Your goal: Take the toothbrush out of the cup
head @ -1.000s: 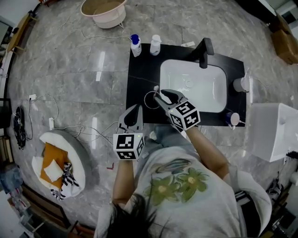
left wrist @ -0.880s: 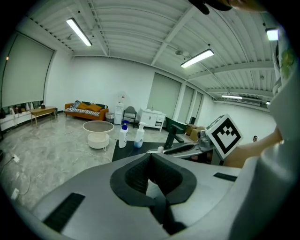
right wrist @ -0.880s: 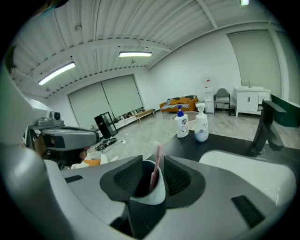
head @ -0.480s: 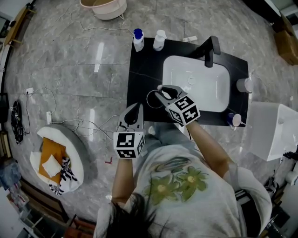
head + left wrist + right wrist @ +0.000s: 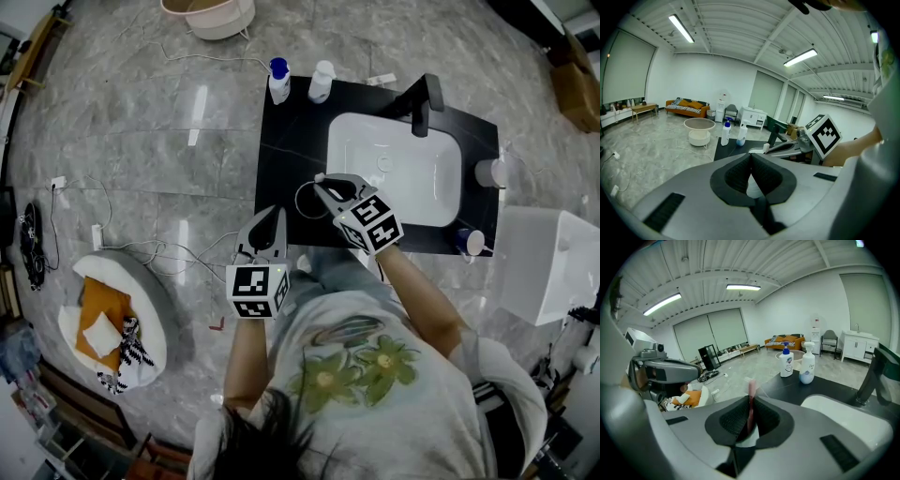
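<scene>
Right tool [image 5: 749, 401] is clamped on the toothbrush [image 5: 751, 390] handle, held upright directly over the cup [image 5: 304, 200] on the desk [image 5: 281, 141]. Left tool [image 5: 751, 155] is closed and empty, near the cup.

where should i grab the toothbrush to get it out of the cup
Grip the toothbrush by its thin pink handle, on the stretch above the rim of the cup, coming down from above. It stands nearly upright, so that stretch is the part clear of the cup, and a straight lift should free it. The right gripper is shut on that stretch.
</scene>
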A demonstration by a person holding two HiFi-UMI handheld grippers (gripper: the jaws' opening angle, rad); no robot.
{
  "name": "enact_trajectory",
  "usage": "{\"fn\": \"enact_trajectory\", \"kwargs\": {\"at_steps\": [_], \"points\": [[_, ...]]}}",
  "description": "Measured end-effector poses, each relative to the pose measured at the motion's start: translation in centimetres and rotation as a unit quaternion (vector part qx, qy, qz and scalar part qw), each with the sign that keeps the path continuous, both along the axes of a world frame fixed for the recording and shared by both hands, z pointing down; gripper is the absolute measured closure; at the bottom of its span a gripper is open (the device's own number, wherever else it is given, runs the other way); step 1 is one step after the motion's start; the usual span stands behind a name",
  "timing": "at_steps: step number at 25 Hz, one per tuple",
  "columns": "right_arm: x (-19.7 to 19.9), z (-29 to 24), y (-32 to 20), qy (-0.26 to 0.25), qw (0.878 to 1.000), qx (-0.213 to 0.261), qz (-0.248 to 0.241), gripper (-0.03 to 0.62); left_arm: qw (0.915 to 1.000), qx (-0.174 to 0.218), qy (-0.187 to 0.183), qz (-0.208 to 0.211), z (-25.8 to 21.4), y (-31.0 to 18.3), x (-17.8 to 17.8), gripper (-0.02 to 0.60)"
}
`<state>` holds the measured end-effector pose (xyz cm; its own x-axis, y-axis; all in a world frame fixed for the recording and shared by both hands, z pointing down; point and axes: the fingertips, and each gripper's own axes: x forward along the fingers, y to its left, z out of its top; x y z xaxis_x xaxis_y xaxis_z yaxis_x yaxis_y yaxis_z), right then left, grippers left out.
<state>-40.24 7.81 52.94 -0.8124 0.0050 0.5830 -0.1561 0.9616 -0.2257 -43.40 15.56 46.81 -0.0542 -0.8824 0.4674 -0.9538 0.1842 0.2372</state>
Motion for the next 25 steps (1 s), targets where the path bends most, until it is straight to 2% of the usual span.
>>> {"fn": "enact_trajectory", "kwargs": {"at_steps": [11, 20, 25], "points": [[0.4, -3.7, 1.2, -0.025, 0.999, -0.013, -0.021, 0.539, 0.9999, 0.008, -0.012, 0.005, -1.3, 0.5, 0.7, 0.563], [2.3, -11.5, 1.1, -0.095, 0.995, -0.011, -0.03, 0.539, 0.9992, 0.025, -0.032, 0.007, -3.4, 1.2, 0.9, 0.563], [4.0, -15.2, 0.9, -0.118, 0.992, 0.006, -0.03, 0.539, 0.9988, 0.03, -0.037, 0.01, -4.6, 1.7, 1.1, 0.563]]}}
